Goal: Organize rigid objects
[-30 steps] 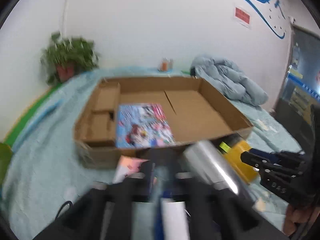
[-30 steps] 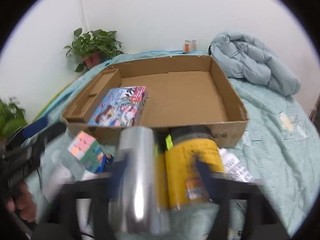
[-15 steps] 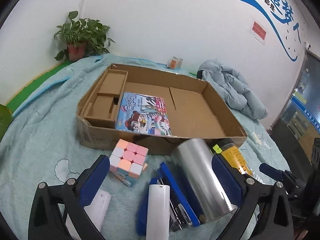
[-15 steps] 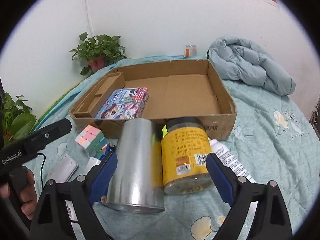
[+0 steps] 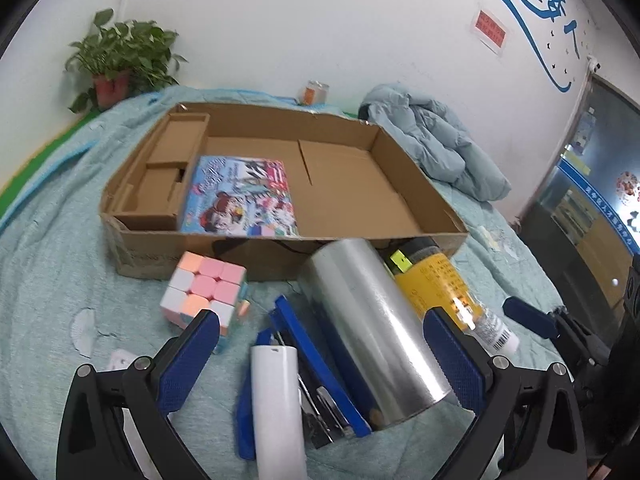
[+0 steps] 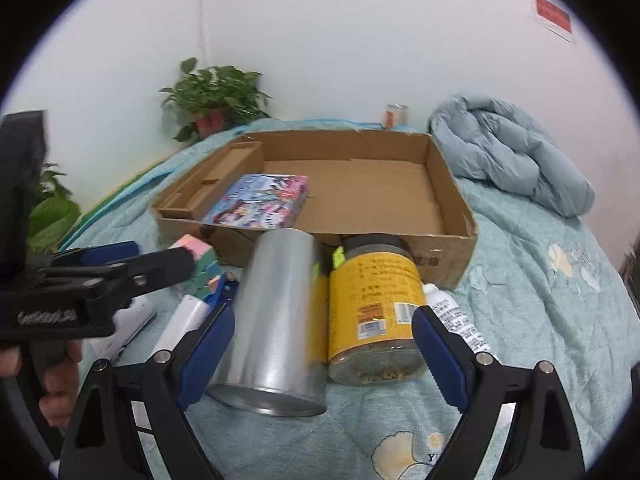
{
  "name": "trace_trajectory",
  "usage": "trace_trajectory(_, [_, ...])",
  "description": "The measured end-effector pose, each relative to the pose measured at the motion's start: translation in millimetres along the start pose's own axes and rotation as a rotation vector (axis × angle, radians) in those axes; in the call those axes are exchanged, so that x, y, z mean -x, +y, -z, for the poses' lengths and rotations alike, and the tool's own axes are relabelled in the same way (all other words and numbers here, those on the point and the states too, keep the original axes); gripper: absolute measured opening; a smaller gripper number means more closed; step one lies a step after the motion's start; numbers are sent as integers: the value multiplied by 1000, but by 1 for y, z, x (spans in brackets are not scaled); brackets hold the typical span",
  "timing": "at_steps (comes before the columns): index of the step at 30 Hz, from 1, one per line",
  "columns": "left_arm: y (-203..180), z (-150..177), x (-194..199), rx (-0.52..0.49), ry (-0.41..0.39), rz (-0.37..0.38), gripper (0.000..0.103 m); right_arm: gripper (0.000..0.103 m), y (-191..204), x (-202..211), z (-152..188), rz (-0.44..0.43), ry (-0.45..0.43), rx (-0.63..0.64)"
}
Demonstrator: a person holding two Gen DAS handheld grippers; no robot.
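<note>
Silver tin (image 6: 276, 320) lies on the bed beside the yellow jar (image 6: 374, 312), long axis toward twelve o'clock, between the spread, empty right gripper (image 6: 320, 356); left gripper (image 5: 320, 364) also spread.

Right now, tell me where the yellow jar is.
The yellow jar lies on the bedspread in front of the cardboard box, between the silver can and the white bottle.

Black plastic left gripper (image 5: 320, 354) and right gripper (image 6: 322, 350), blue ribbed pads (image 5: 188, 360), silver screws, white lettering, bare-skinned left hand (image 6: 52, 384) on its grip
</note>
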State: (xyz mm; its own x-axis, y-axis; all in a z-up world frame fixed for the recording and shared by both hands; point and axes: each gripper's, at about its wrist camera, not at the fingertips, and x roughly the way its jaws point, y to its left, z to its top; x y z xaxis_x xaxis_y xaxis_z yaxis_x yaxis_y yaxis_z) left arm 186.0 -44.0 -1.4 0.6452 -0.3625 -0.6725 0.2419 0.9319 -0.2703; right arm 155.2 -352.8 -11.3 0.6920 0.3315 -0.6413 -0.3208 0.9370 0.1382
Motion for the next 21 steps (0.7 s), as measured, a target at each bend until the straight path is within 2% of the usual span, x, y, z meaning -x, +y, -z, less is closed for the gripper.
trace_trajectory(2, [1,0,-6,13,30,28,103,91,0,3,6,-65,11,0])
trace_trajectory(5, [-1,-4,-22,24,88,49,102,91,-12,-6,24,-189,106,-96])
trace_trajectory(7, [-5,-7,-34,18,125,105,102,91,-18,-13,34,-241,155,-165])
trace_trajectory(10, [-9,-12,-57,30,201,167,102,90,-31,-26,45,-279,222,-267])
trace_trajectory(14, [-18,-21,-76,23,242,223,97,89,-41,-39,48,-349,267,-381])
trace_trajectory(16, [-23,-23,-86,16,275,216,93,88,-43,-46,48,-389,300,-425])
trace_trajectory(19, [-25,-24,-94,3,288,157,85,84,-37,-50,46,-399,318,-434])
trace_trajectory(21, [-23,-22,-96,16,292,171,81,84,-34,-51,44,-396,321,-429])
